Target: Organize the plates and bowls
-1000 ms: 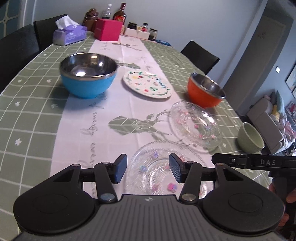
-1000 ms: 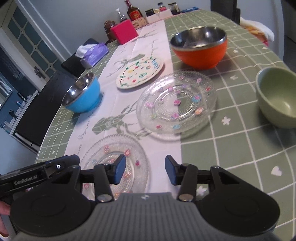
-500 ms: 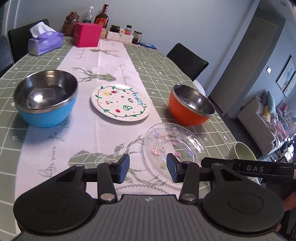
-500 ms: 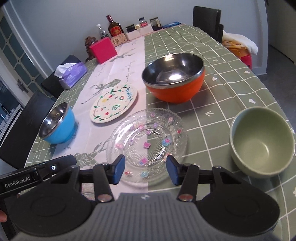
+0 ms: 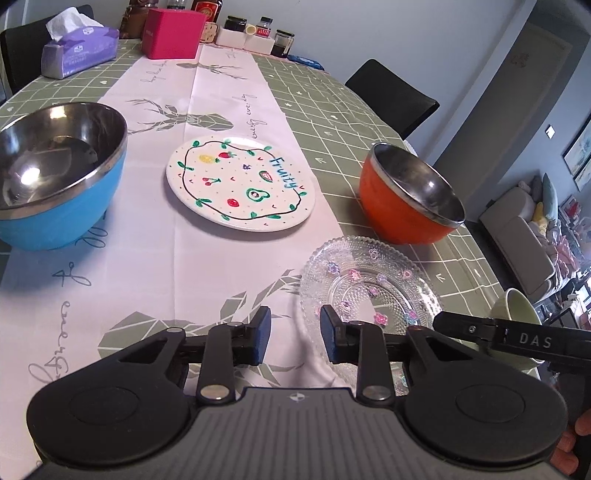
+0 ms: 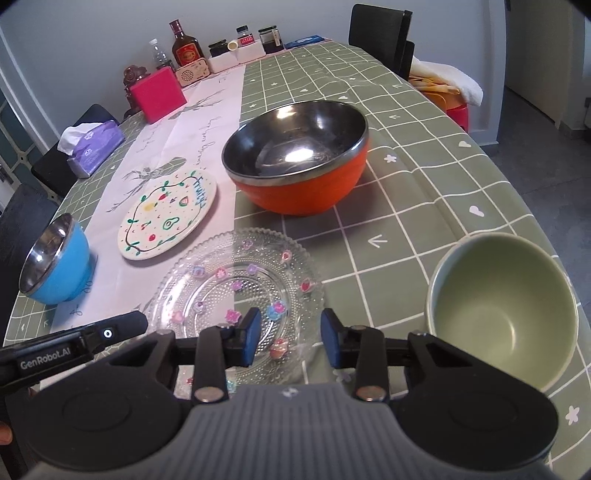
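Front and centre is the clear glass plate (image 6: 236, 291), pressed with a beaded pattern, scalloped at the rim and dotted with small pastel flowers. It lies flat on the worktop (image 6: 424, 155), half on the pale pink runner (image 5: 155, 266) and half on the green checked cloth.

Just beyond it sits the orange bowl (image 6: 299, 162) with its steel lining, upright and close to the plate's far rim. To the right is the pale green bowl (image 6: 502, 314), matte and upright, near the plate but apart from it. On the runner lies the white plate (image 5: 240, 184), hand-painted with fruit, a leafy vine ring and the word "Fruity". Further left stands the blue bowl (image 5: 55, 177), also steel inside.

The right hand-held gripper (image 6: 290, 338) hovers over the glass plate's near edge; its blue-padded jaws have just been closing, yet they are apart and pinch nothing. The left hand-held gripper (image 5: 295, 336) is just left of that plate, over the runner; its jaws have just been closing too, with a gap and nothing between the pads.

At the far end sit a pink box (image 5: 173, 33), a purple tissue pack (image 5: 79, 50) and several jars and bottles.
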Tool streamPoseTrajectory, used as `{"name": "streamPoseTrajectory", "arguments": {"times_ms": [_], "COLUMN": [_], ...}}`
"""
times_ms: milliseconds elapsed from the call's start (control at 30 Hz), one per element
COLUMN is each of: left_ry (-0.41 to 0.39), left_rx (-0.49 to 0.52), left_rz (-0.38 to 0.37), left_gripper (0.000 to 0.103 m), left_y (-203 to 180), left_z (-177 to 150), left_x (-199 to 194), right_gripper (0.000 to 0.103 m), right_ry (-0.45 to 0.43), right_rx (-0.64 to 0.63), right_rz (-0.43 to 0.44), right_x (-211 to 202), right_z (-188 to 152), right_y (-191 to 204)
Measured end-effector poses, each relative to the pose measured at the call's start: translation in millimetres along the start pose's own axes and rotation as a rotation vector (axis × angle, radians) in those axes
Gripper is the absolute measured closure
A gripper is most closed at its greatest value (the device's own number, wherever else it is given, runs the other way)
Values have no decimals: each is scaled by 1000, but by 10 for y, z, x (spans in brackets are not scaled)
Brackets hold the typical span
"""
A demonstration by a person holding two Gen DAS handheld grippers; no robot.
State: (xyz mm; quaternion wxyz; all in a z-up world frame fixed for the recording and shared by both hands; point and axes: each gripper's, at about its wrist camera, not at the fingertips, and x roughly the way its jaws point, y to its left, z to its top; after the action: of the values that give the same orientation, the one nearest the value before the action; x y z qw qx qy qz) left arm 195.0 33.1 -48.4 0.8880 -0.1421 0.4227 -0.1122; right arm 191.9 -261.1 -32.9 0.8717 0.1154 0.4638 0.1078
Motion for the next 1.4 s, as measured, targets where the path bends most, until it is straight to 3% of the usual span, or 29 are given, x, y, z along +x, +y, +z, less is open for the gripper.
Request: {"name": "streamPoseTrajectory", "arguments": {"times_ms": [200,433,600,767,833,1000,1100,1233,1400], "left_ry": [5,12,17,-18,-20,-25,-30,-25,-22], "left_rx": [-4,-34,-47,-82,-93,-127,-122,-105,-100], "left_rz": [-9,-55,-10,8,-6,-29,-41,-65,-51], "left_gripper": [72,83,85,85,84,84,84,84,86], "left_y": [8,54,90,213,249,300,293,250,230], "left_z": [-23,-18,7,50,63,68,55,30,27], "left_x": [76,95,66,64,81,99,107,124,105], "right_gripper": [76,84,89,83,69,69,73,87,93], "right_ry": [17,24,44,30,12,19,33,48,36], "right_rx": [6,15,21,51,67,94,115,128,125], "right_rz": [-14,-22,57,79,80,77,100,125,114], "right_x": [77,148,175,165,154,239,270,296,286], "right_z": [12,17,-21,-9,26,82,71,51,30], "right_y": [-33,-49,-4,5,-26,-71,-89,-85,-86]}}
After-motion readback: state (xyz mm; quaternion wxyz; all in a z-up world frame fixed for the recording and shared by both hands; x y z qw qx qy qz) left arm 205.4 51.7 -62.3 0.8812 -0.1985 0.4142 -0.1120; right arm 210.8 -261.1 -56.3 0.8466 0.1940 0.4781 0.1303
